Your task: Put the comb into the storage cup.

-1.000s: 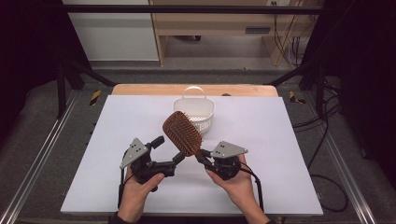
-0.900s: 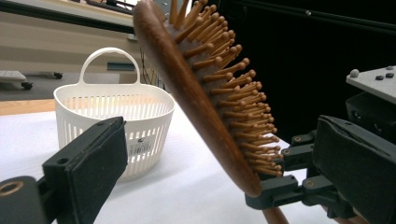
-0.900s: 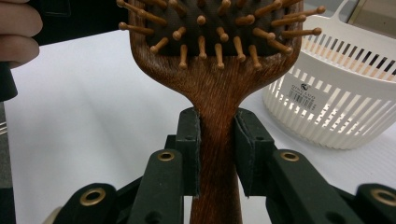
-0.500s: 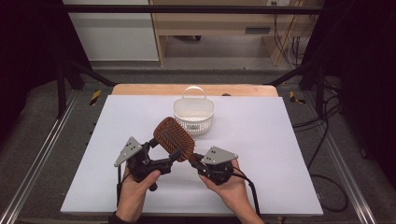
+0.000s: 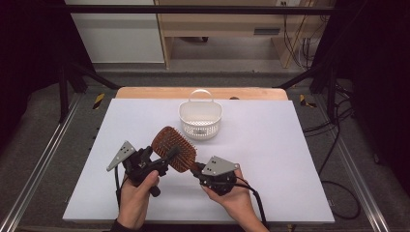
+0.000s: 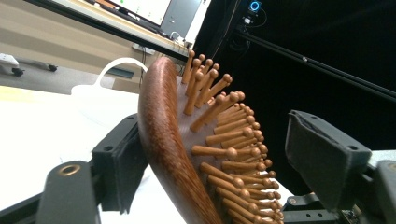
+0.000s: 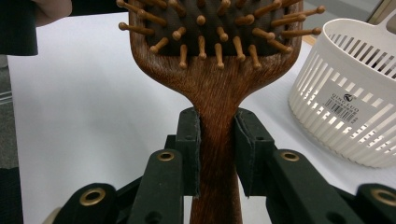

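The brown wooden paddle hairbrush with peg bristles (image 7: 219, 93) is pinched by its handle between the jaws of the right gripper (image 7: 218, 154). The left gripper (image 6: 219, 158) is spread wide around the brush head: one jaw touches its wooden back, open room remains beyond the bristles. Just past the jaws, a white slotted plastic basket (image 5: 200, 119) is seen.

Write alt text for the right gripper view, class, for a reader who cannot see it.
Two black jaws of the right gripper are shut on the handle of a wooden hairbrush, whose bristled head fills the top. A white slotted plastic basket stands at the right on the white table.
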